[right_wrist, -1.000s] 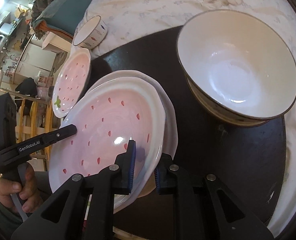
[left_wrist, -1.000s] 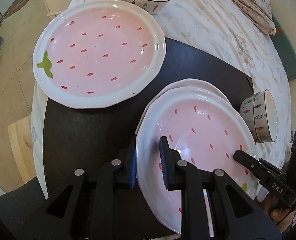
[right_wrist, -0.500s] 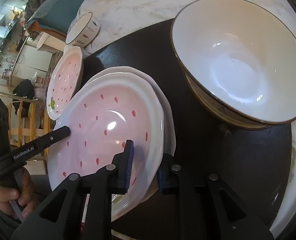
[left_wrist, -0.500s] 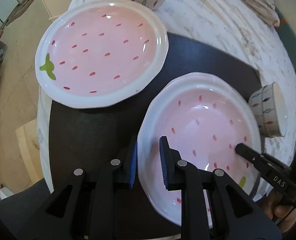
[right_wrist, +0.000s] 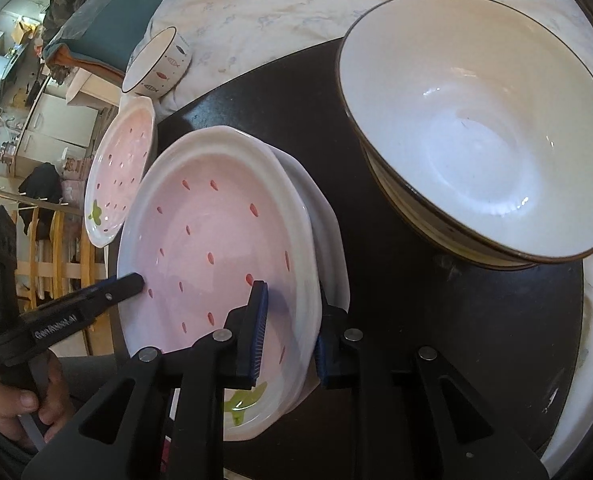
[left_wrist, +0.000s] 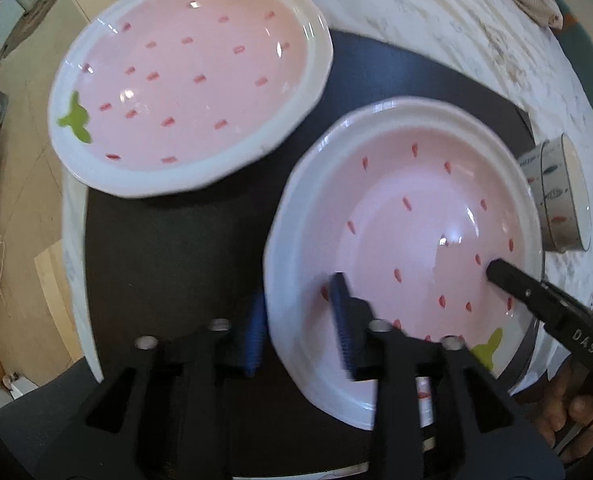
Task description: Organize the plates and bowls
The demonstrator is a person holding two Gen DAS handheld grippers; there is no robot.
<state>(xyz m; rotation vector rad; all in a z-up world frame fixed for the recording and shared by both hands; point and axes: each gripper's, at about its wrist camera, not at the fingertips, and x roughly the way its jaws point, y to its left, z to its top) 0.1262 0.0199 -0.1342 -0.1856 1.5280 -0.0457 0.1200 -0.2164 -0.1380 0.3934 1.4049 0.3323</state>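
A pink strawberry plate (left_wrist: 416,220) (right_wrist: 208,220) lies on a second plate, whose white rim (right_wrist: 330,216) shows on its far side, on a black mat (left_wrist: 168,260). My left gripper (left_wrist: 298,312) straddles this top plate's near rim. Its jaws are opening, and its pads (left_wrist: 342,320) stand apart from the rim. My right gripper (right_wrist: 288,332) is shut on the opposite rim, one pad inside the plate and one under the edge. Another strawberry plate (left_wrist: 184,80) (right_wrist: 120,172) sits alone at the mat's far corner.
A large white bowl (right_wrist: 476,120) rests on another bowl on the mat's right side. Small fish-patterned bowls stand on the tablecloth (left_wrist: 560,196) (right_wrist: 158,64). A teal cushion (right_wrist: 108,12) lies beyond the table. A person's hand (right_wrist: 20,404) holds the left gripper.
The left jaws have spread wider and come off the plate's rim. The top plate has settled over the lower one, hiding most of it. The right grip is unchanged.
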